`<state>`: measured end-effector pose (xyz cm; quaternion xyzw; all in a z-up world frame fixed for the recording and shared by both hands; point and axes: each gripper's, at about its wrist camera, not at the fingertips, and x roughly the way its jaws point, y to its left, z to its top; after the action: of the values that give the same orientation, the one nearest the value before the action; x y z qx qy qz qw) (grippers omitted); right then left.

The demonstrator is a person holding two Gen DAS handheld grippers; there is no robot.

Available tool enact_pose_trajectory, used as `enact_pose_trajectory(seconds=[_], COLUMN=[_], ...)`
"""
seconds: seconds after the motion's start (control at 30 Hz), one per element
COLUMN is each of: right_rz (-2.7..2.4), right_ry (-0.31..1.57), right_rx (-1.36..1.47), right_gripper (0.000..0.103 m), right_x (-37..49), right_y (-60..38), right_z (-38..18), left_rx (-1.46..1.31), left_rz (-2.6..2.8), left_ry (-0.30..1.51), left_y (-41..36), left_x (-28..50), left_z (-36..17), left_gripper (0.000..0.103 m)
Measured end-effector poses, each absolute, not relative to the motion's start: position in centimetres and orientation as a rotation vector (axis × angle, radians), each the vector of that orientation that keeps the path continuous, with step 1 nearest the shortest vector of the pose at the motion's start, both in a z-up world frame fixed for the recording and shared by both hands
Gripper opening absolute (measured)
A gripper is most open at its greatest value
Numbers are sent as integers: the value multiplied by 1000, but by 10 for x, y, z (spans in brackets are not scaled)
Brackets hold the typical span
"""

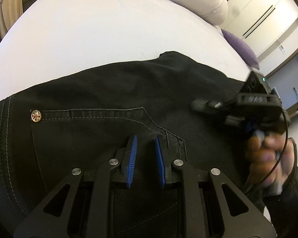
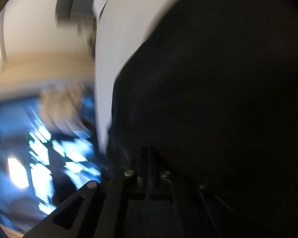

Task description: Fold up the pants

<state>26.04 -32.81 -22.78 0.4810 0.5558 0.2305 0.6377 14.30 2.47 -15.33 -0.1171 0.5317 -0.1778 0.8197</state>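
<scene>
Directly under the left gripper, its jaws apart, black jeans lie on the bed; the right gripper looks closed, its view blurred

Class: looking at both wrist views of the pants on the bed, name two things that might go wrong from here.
1. The left tool is open above the pocket seam, holding nothing, so the black pants may shift on the white sheet.
2. The right tool looks shut, and its view is blurred; fast motion may spoil the fold.
</scene>
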Motion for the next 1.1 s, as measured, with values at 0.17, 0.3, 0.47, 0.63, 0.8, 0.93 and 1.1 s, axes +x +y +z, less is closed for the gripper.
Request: enact_pose_trajectory(seconds=[0.17,0.3,0.47,0.63,0.8,0.93,1.1], right_rz=[254,46,-225,-385,130,288,256], right_ry=[1081,948,817,742,846,1057,1057], right_rx=[1073,1126,1136,1033,1001,1005,1072], right_gripper=[0,0,0,6,6,0,0], right_x=[273,281,273,237,198,184,199], right_y=[-454,-564,-652,-679,-542,-433,-408], right_z=[-213,-213,-195,-136,-132,-186,-199], left_rx=[-211,-196,-184,-189,-126,-92,-99], left_rz=[-365,-359,-357,-352,-343,-506,-568], left_ry=[1137,1138,1136,1122,1123,1093,1161], left_y=[20,22,9,7,-21,-83,-100], left_x=[143,143,150,147,139,148,168], left_z=[-154,-155,-157,-157,-130,-117,-151], left_gripper=[19,19,19,19,19,19,19])
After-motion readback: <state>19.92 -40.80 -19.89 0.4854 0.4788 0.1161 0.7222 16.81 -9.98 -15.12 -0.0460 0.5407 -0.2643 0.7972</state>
